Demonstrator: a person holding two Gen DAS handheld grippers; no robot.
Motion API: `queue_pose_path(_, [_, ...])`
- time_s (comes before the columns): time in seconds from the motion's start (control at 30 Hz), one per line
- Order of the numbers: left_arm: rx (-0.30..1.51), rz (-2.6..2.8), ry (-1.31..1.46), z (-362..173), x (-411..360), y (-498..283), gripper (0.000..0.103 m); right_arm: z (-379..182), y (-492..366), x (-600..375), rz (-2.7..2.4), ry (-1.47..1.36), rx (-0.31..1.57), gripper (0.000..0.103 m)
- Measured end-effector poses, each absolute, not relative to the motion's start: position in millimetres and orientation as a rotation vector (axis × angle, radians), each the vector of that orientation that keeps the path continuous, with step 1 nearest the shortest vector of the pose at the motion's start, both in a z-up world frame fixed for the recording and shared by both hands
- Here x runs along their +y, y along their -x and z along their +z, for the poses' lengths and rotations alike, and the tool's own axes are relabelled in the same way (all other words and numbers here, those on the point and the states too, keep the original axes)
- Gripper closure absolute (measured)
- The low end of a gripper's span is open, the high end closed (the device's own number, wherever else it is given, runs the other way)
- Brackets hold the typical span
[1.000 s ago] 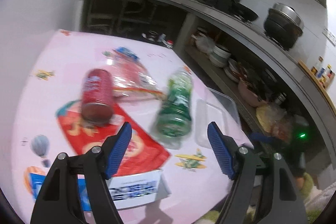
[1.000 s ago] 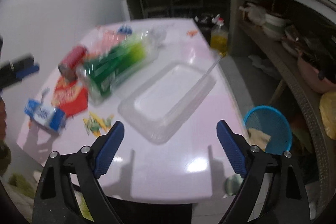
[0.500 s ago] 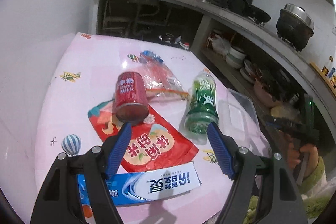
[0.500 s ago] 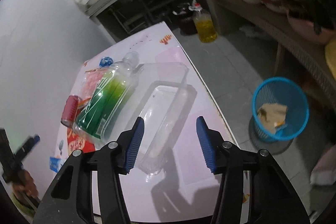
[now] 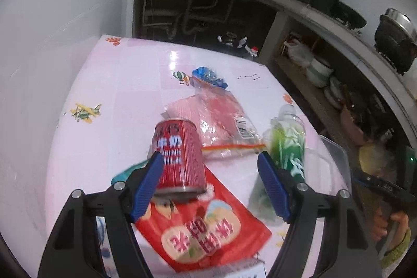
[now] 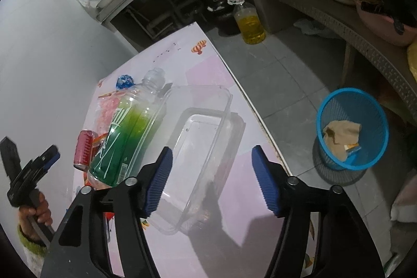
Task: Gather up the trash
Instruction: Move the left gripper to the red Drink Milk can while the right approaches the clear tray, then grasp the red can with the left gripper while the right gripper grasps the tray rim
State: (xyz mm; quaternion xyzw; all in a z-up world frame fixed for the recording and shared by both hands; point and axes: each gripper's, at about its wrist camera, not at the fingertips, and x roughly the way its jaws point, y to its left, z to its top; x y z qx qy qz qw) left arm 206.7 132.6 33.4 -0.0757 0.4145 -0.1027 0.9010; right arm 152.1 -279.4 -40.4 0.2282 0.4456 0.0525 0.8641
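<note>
Your pink counter has slid nearer, so with the red can as landmark, your left hand-held gripper gapes empty around it, seemingly untouched, while your right hand-held gripper, just reopening, straddles the clear tray beyond the green bottle.

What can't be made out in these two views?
- Box, left view: cut off by the bottom edge, print blurred.
- Red wrapper, left view: far end under the can.
- Bin, right view: contents mostly hidden by its wall; only crumpled paper shows.
</note>
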Motion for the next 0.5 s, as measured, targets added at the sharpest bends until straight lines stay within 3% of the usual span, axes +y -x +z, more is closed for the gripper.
queue_pose_path(0.5, [1.125, -0.136, 0.192, -26.4, 145.9, -272.2, 0.028, -56.6, -172.8, -273.2, 0.165, -0.482, 1.022, 0.038])
